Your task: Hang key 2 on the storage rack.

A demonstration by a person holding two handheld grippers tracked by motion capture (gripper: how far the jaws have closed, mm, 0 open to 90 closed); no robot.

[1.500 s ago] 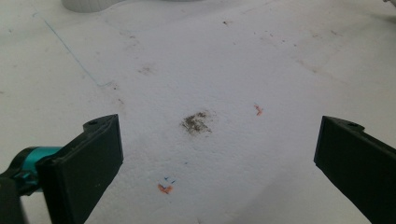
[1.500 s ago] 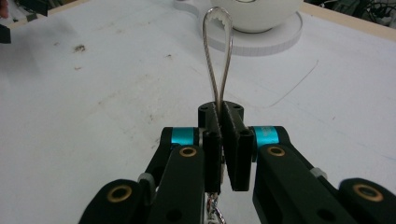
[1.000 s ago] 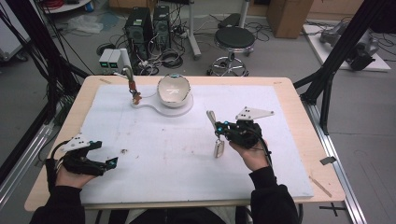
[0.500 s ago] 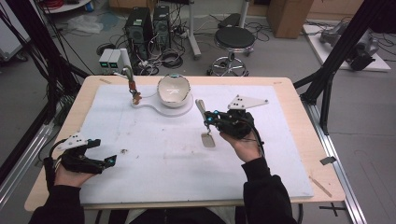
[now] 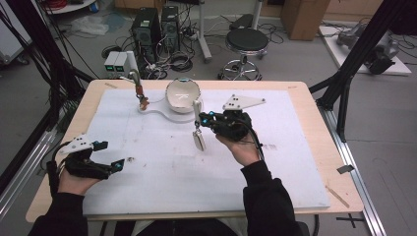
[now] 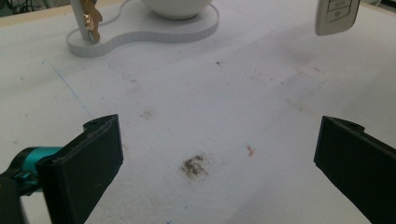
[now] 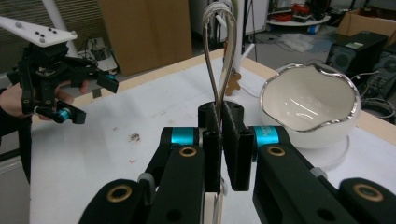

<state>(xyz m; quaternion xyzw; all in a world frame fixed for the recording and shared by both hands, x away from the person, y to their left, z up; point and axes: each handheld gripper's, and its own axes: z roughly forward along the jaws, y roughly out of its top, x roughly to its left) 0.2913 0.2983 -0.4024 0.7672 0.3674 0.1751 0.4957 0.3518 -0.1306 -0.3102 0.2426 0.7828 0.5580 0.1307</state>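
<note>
We lifted car key (image 5: 199, 140) by its loop, right gripper (image 5: 202, 119) pinched tight, closer to bowl (image 5: 183, 95) now. Left gripper (image 5: 114, 166) wide apart, waiting.

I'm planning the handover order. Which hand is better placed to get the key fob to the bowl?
The right. Its gripper is already shut on the loop of the key fob, right beside the bowl. The left gripper hangs open and empty near the table's front left edge, far from both.
</note>
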